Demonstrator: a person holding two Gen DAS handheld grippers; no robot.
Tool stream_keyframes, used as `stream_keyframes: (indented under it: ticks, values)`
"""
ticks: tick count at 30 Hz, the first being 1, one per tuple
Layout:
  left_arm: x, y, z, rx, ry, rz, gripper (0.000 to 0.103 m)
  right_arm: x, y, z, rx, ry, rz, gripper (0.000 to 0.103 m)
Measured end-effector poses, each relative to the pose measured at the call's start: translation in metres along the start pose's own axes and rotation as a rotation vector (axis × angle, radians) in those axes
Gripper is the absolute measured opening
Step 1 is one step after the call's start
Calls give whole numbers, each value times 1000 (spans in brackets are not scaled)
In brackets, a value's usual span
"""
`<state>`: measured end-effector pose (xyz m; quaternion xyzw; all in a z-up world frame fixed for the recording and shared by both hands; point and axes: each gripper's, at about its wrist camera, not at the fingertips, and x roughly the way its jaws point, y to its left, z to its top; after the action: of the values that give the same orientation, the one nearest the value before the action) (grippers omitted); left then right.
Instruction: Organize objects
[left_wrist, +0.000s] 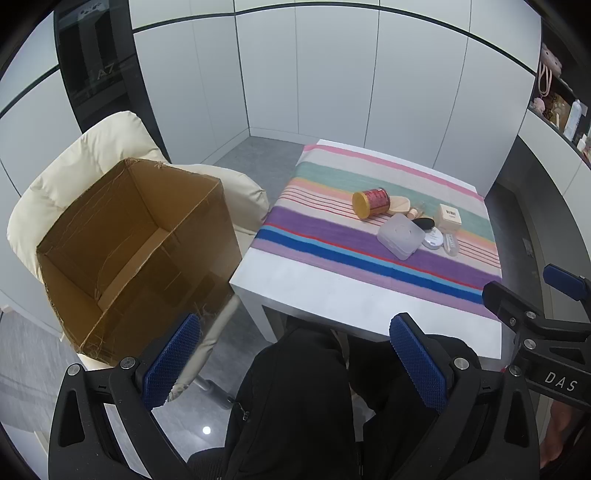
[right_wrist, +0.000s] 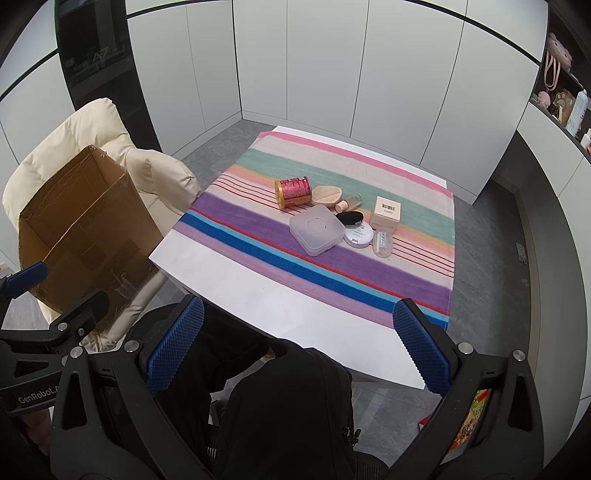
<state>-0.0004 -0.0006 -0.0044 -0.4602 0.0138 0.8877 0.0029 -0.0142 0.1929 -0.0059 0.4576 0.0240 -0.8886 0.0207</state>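
Observation:
A cluster of small items lies on a striped cloth (right_wrist: 258, 236) over a white table (right_wrist: 236, 299): a red and gold can (right_wrist: 292, 191) on its side, a clear square case (right_wrist: 315, 229), a beige sponge (right_wrist: 325, 194), a black puff (right_wrist: 349, 218), a round white compact (right_wrist: 358, 234), a cream carton (right_wrist: 386, 214) and a small clear capsule (right_wrist: 383, 243). An open cardboard box (left_wrist: 136, 243) rests on a cream chair (left_wrist: 92, 147) to the left. My left gripper (left_wrist: 295, 365) and right gripper (right_wrist: 299, 350) both hang open and empty above the person's dark-clothed lap, short of the table's near edge.
White cabinet panels wall in the corner behind the table. Shelves (right_wrist: 565, 99) with toys and bottles stand at the right. Grey tiled floor (right_wrist: 487, 258) lies around the table. The right gripper (left_wrist: 524, 314) shows at the right edge of the left wrist view.

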Motion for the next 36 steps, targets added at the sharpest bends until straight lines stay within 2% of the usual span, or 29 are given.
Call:
stream_keyframes:
  ticks: [36]
  values:
    - [0, -3, 0, 9, 2, -3, 103, -1, -2, 0, 1, 1, 1, 103]
